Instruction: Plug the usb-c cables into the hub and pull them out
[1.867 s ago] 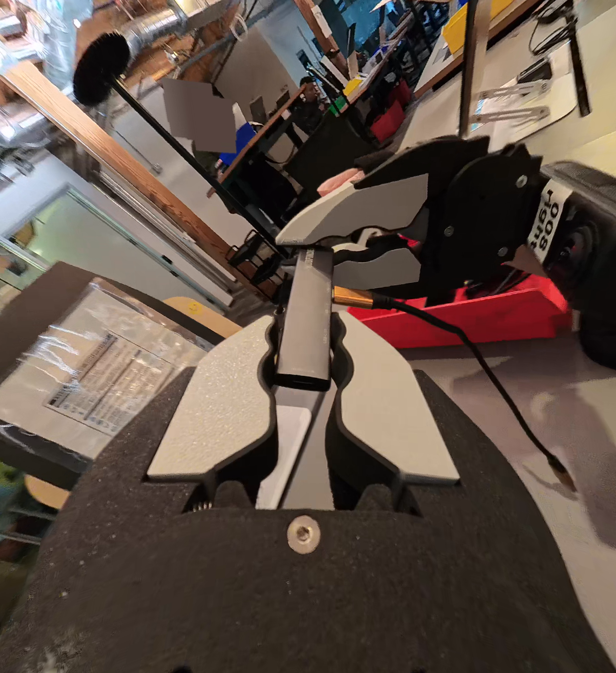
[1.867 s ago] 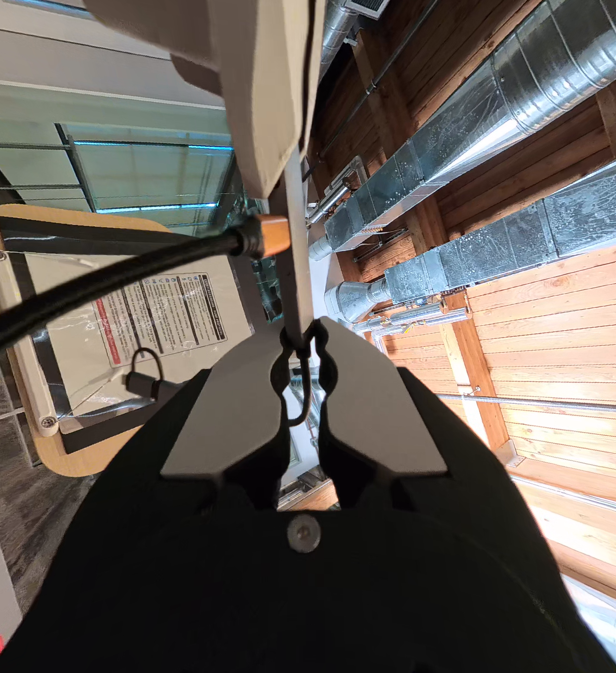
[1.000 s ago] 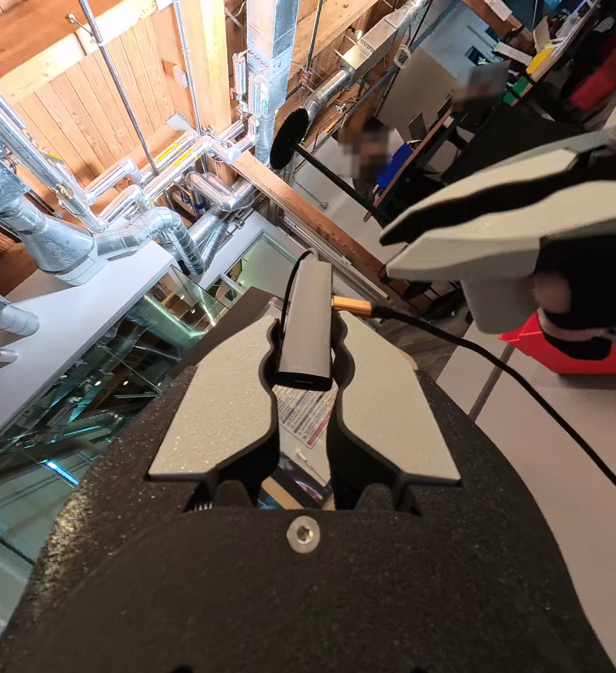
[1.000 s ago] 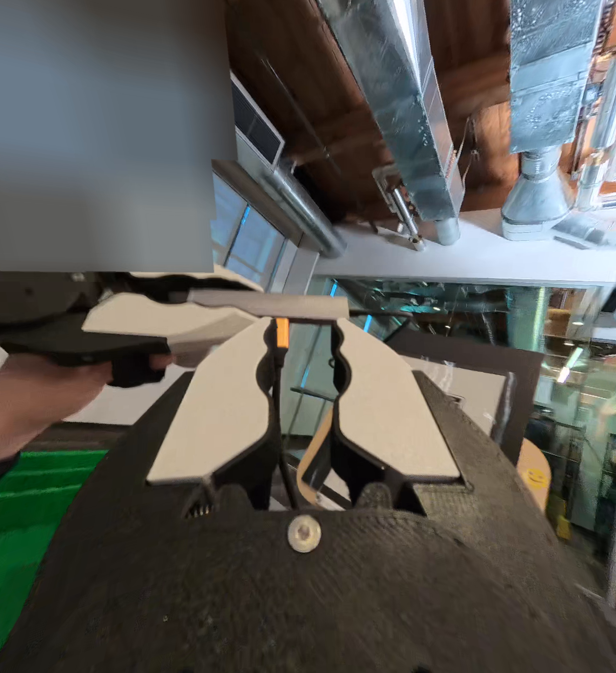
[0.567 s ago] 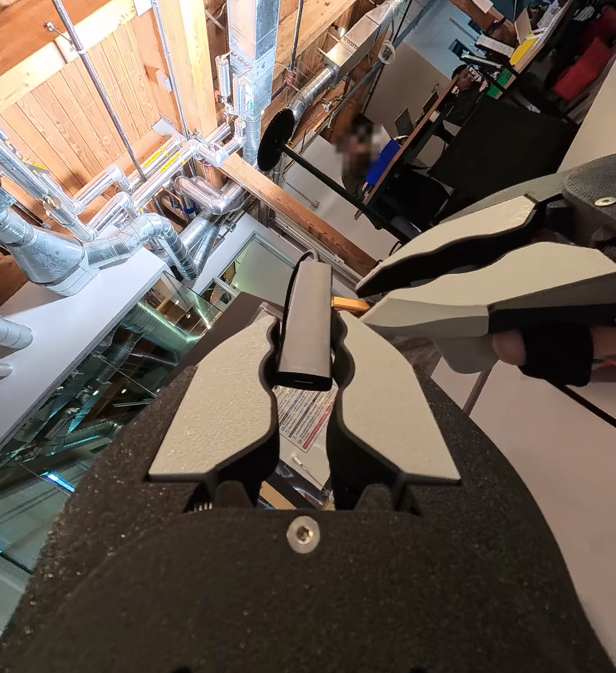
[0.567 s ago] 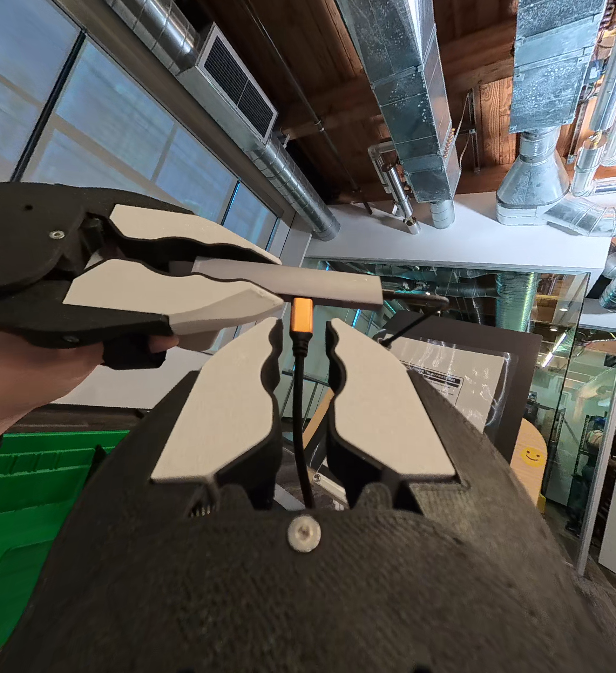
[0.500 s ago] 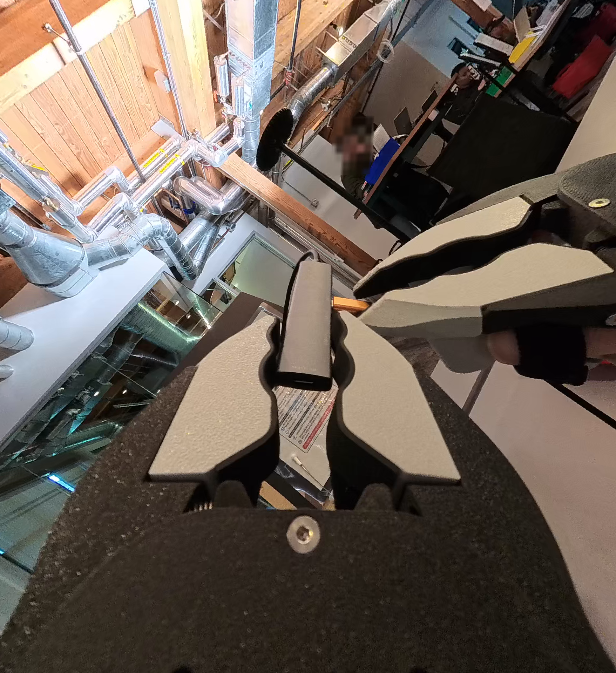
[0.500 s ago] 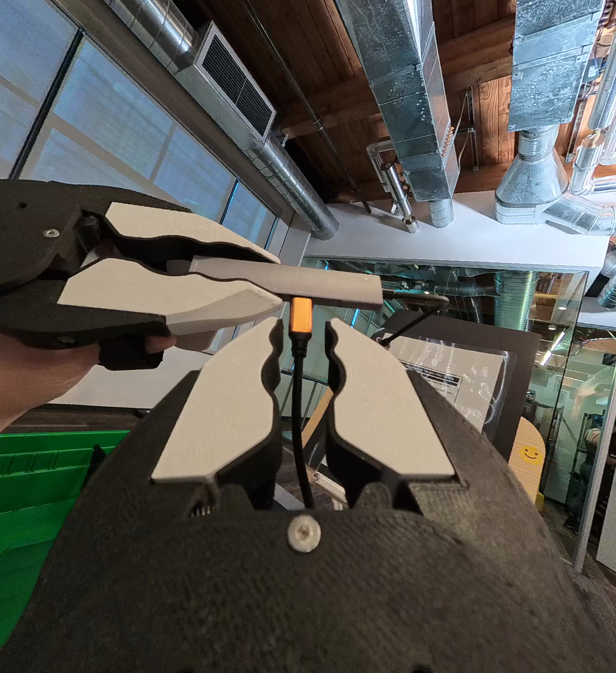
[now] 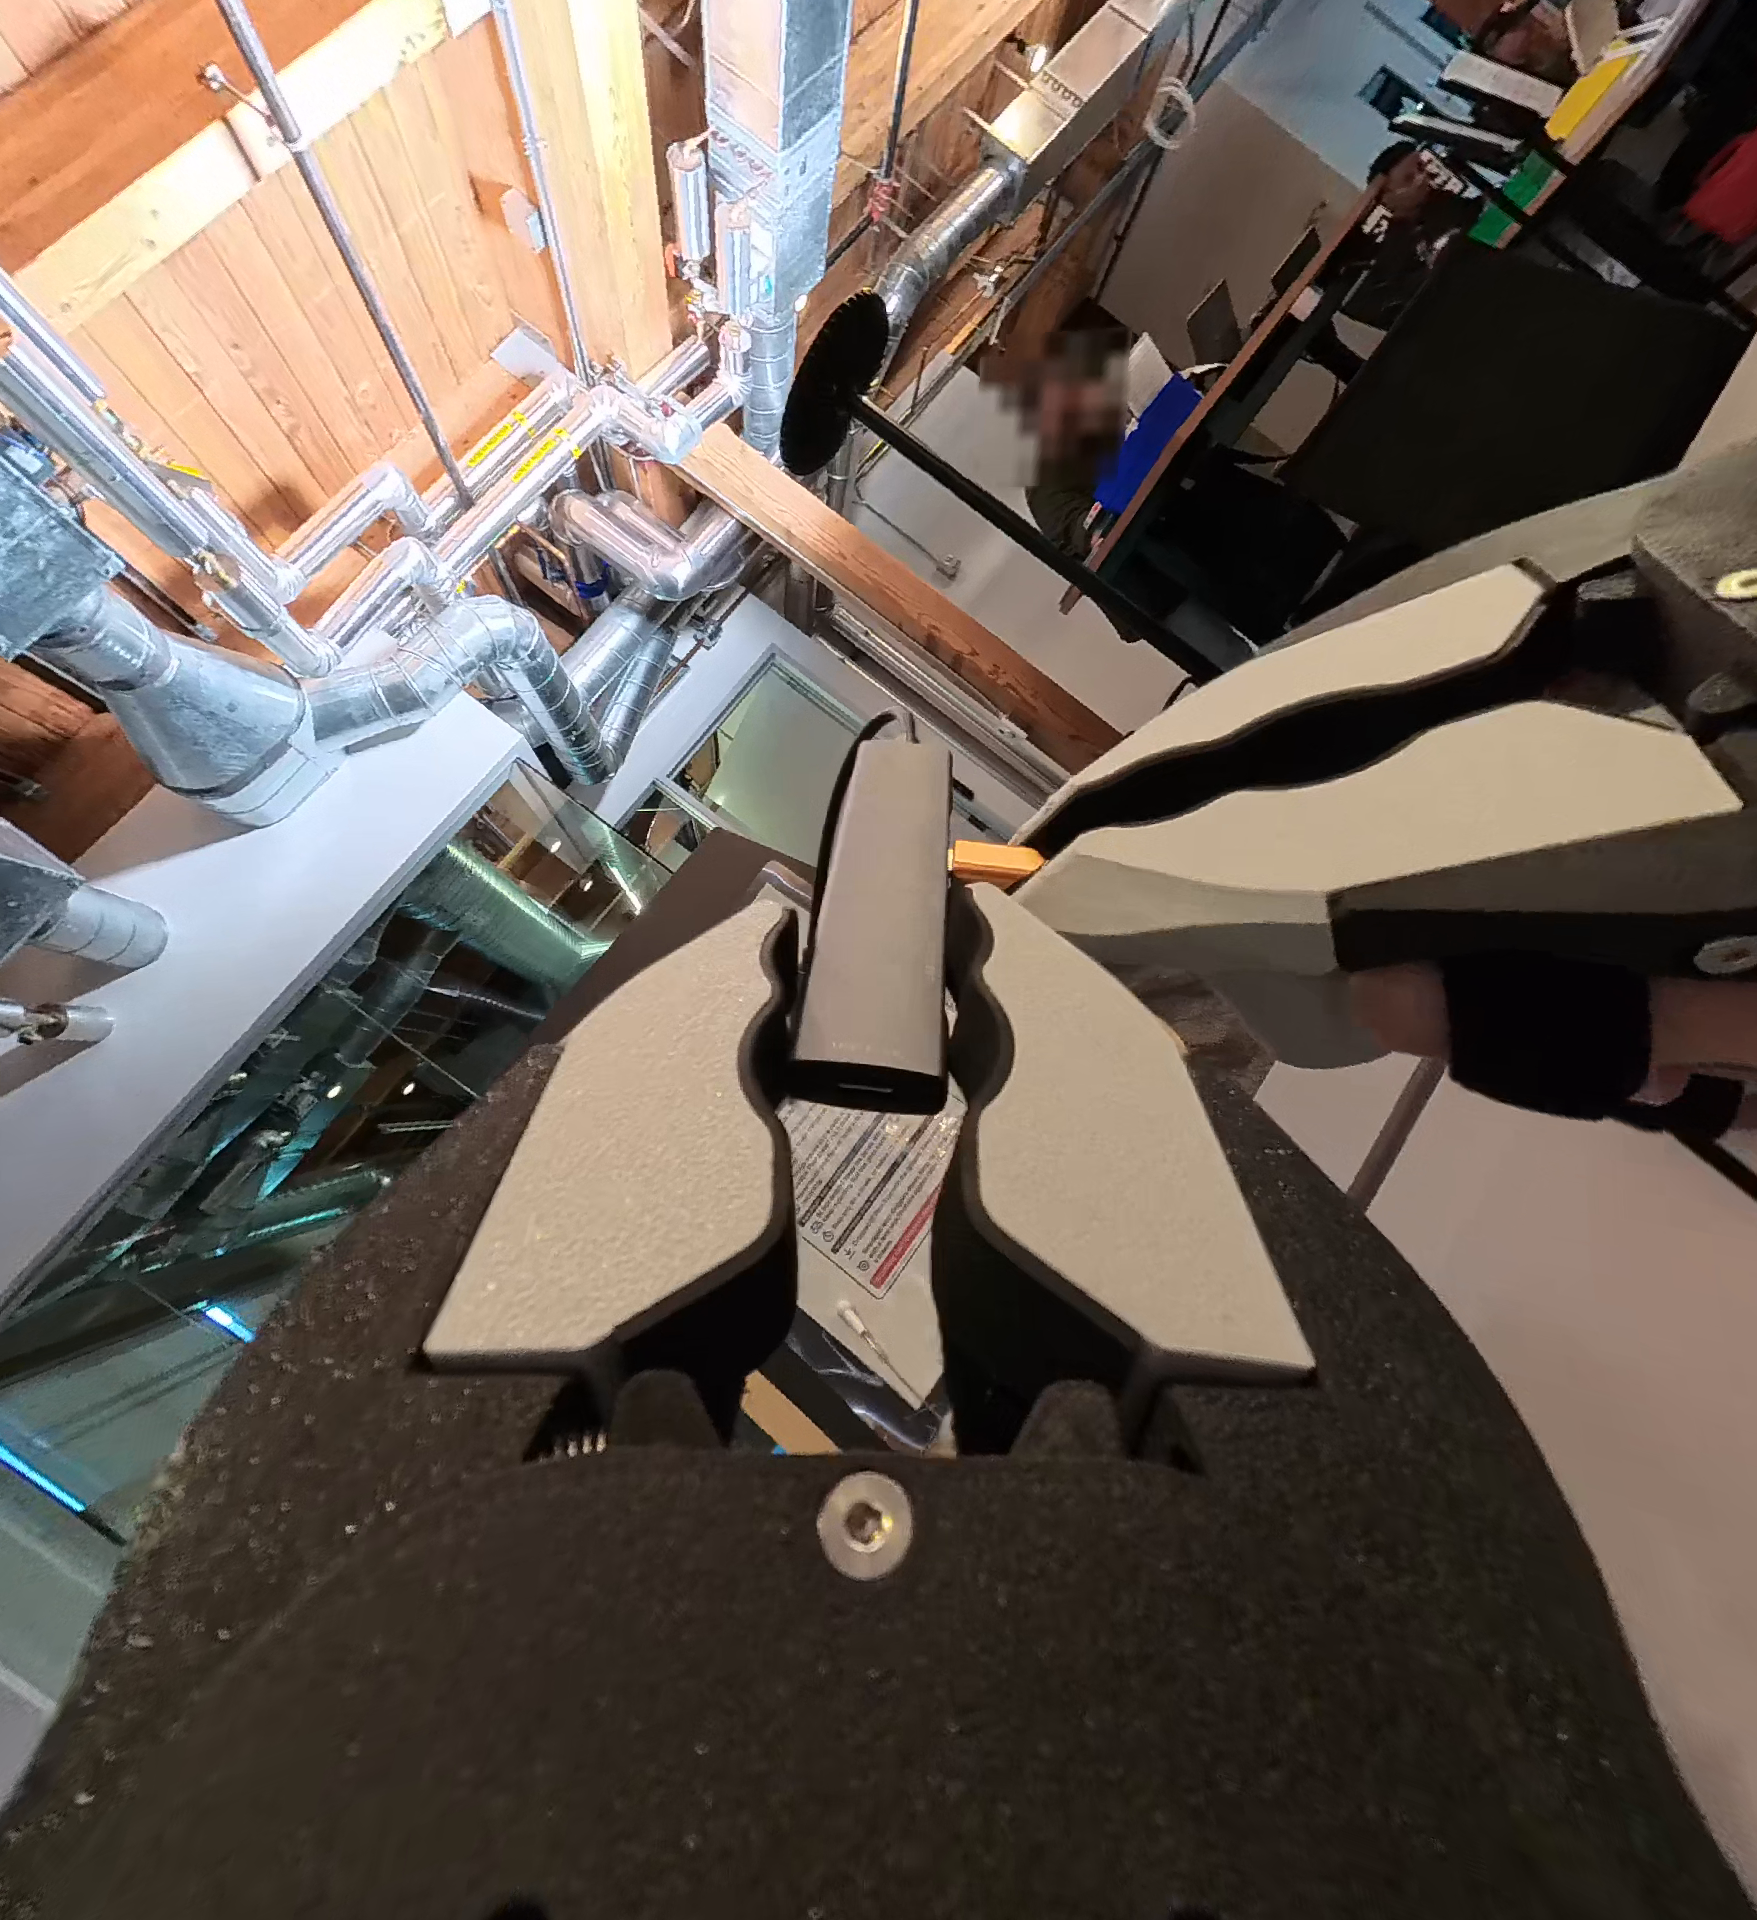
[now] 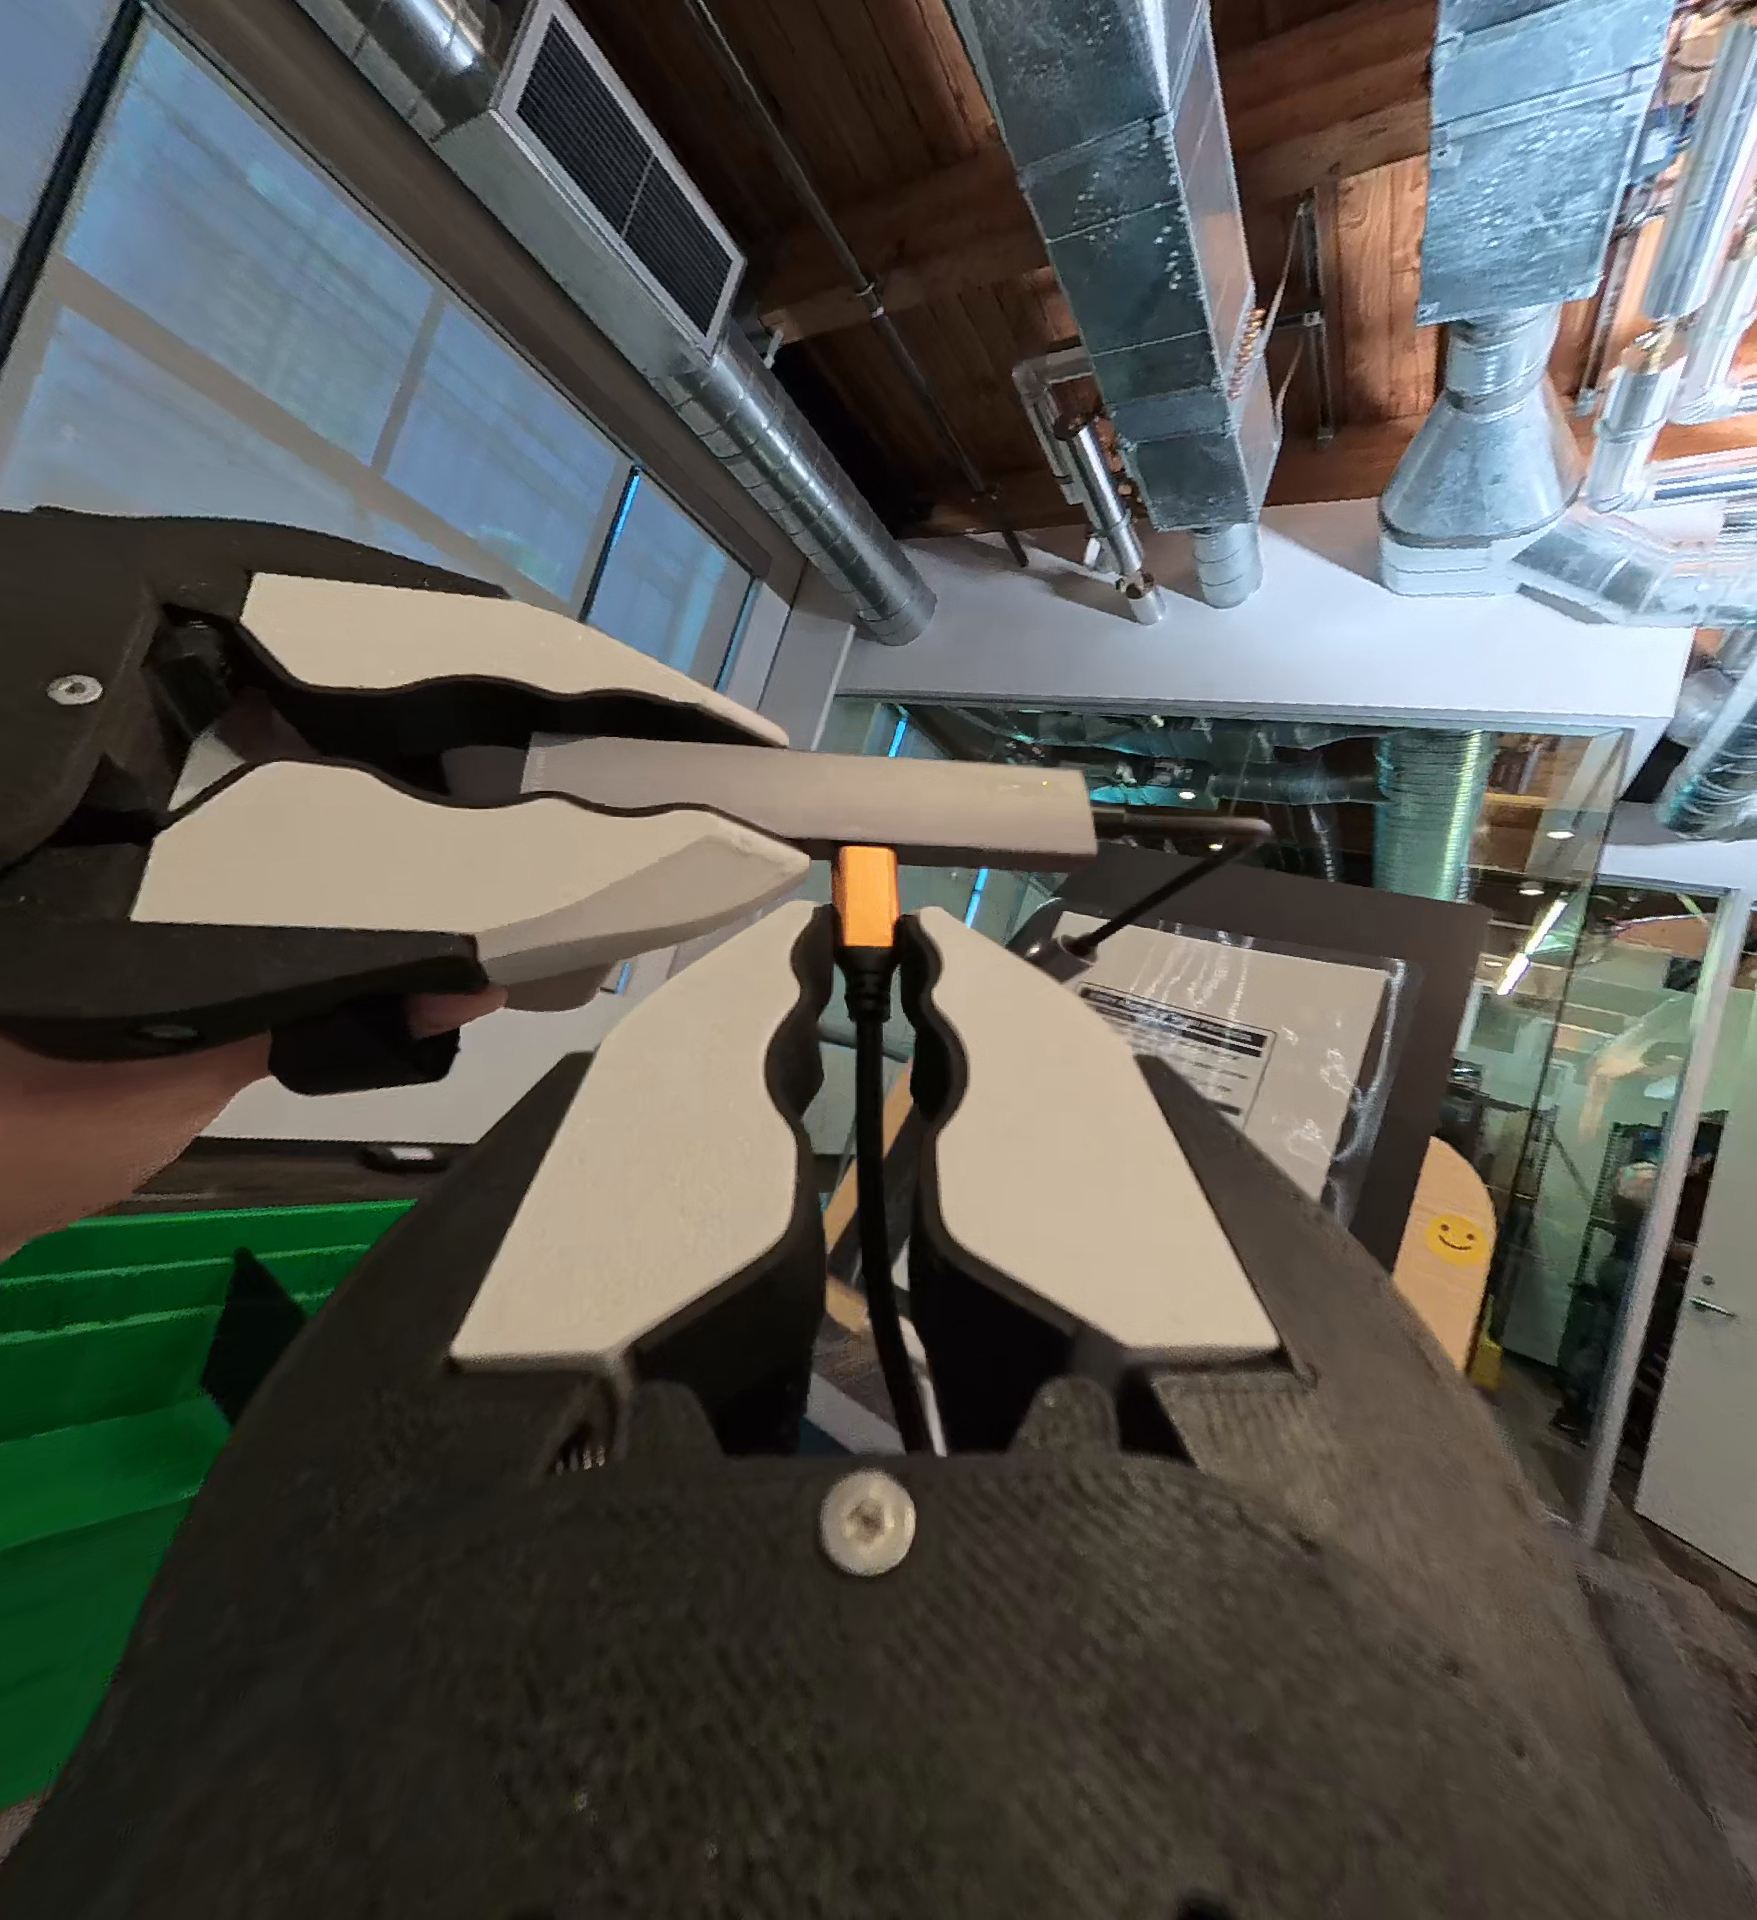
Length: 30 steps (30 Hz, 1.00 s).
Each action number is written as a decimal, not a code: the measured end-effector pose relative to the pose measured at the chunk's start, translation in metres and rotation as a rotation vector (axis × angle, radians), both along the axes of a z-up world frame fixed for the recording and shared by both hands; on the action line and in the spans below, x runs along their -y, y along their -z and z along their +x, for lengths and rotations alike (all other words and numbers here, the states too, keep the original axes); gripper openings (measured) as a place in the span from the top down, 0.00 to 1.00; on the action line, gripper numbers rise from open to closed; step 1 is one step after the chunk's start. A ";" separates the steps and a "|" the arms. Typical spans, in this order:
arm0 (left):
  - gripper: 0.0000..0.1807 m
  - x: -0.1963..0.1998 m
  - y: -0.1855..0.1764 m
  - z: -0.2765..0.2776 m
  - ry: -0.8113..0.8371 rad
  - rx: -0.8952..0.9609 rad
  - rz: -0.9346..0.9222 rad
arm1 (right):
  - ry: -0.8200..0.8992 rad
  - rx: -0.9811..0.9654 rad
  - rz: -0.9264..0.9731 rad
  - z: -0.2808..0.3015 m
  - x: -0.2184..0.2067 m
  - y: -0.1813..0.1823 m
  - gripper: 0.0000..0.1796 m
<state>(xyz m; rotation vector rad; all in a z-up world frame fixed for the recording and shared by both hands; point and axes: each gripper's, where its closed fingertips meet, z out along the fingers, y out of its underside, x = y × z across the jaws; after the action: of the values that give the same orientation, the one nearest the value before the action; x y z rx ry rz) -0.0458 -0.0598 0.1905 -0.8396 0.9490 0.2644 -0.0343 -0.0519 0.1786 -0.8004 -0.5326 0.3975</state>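
In the left wrist view, silver ducts and pipes [image 9: 354,665] run across a wooden ceiling at the far left. At the centre, the left hand-held gripper [image 9: 874,935] is clamped on the near end of a dark grey usb-c hub [image 9: 879,904], which stands up between the two pale fingers and points away from the camera. A thin black lead leaves the hub's far end. On the hub's right edge sits the orange plug [image 9: 993,860] of a usb-c cable, seated in a side port. Just right of it, the right hand-held gripper [image 9: 1045,862] reaches in from the right edge, its tips at the plug, held by a hand in a black fingerless glove [image 9: 1539,1039]. A pale surface [image 9: 1580,1351] fills the lower right.

In the right wrist view, a green bin [image 10: 53,1382] lies at the lower left. Above it, the left hand-held gripper [image 10: 770,800] comes in from the left and holds the hub [image 10: 832,800] level, with a gloved hand [image 10: 74,1122] below it. At the centre, the right hand-held gripper [image 10: 858,935] has its fingers closed on the cable just below the orange plug [image 10: 863,894], whose top meets the hub's underside. The black usb-c cable [image 10: 879,1195] runs down between the fingers toward the camera. To the right stands a dark board with a plastic-covered sheet [image 10: 1258,1060], and beyond it a glass partition [image 10: 1580,1039].
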 end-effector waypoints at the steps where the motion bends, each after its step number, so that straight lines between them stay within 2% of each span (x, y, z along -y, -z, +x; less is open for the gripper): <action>1: 0.85 0.001 -0.001 0.001 0.002 0.013 -0.004 | 0.008 -0.009 0.005 0.001 0.001 -0.001 0.93; 11: 0.85 0.004 -0.005 -0.005 0.066 0.043 -0.097 | 0.004 0.106 0.046 -0.003 0.008 -0.006 0.93; 15: 0.85 0.004 -0.006 -0.001 0.011 0.052 -0.035 | 0.018 0.077 0.021 0.001 0.007 -0.007 0.93; 21: 0.85 0.003 -0.005 -0.002 0.089 0.082 -0.109 | 0.033 0.067 0.010 0.000 0.009 -0.007 0.93; 24: 0.85 0.005 -0.006 -0.005 0.129 0.068 -0.135 | -0.007 0.117 0.042 -0.004 0.012 -0.008 0.93; 30: 0.85 0.009 -0.007 -0.008 0.124 0.028 -0.063 | -0.012 0.243 0.093 -0.006 0.016 -0.008 0.93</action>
<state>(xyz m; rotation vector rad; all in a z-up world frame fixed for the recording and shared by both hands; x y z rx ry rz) -0.0533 -0.0693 0.1979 -0.8367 0.9828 0.1163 -0.0407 -0.0680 0.1866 -0.7597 -0.7772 0.2856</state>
